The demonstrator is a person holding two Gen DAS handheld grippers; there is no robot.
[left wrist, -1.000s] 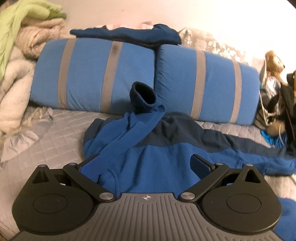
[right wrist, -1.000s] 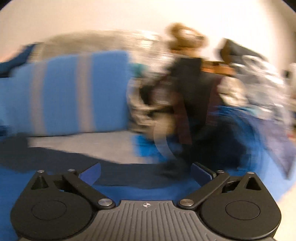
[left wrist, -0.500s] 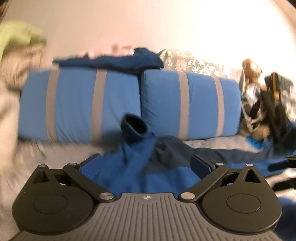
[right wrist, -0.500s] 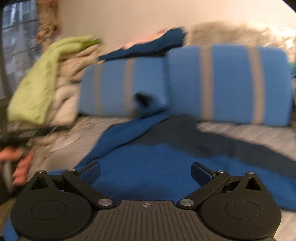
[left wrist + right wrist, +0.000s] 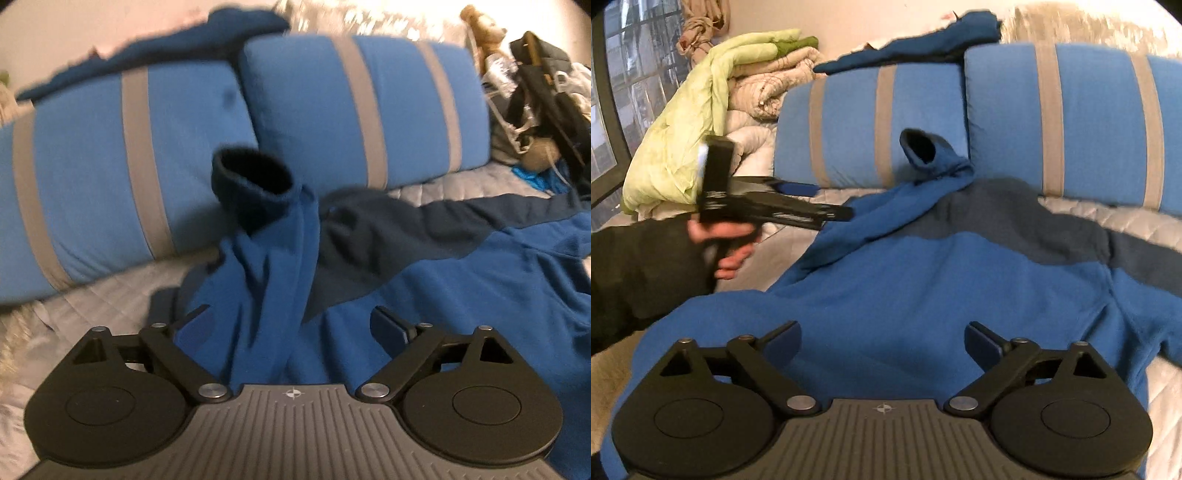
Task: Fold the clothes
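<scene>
- The blue sweater (image 5: 923, 288) lies spread across the bed (image 5: 1108, 221), its body flat, one sleeve (image 5: 273, 258) bunched and rising toward the striped pillows (image 5: 110, 166), its dark cuff (image 5: 255, 184) standing open against them.
- My left gripper (image 5: 291, 325) hangs just over that sleeve, fingers wide but closing, the sleeve's fabric between them and not yet pinched.
- My right gripper (image 5: 882, 339) sits over the sweater's lower body, fingers also wide and closing, with only flat cloth beneath them and nothing caught.
- In the right view I see the left hand (image 5: 727, 243) holding its tool beside the sleeve.
- Risk, as I judge it: the left fingers may close on a thick bunched ridge, not a single edge, so the sleeve would fold lumpy or slip out.
- The right fingers may grab two layers at once, or skid on flat cloth and lift nothing.
- The left view is blurred, so my aim there is uncertain.
- Pulling the sleeve could drag the body askew.
</scene>
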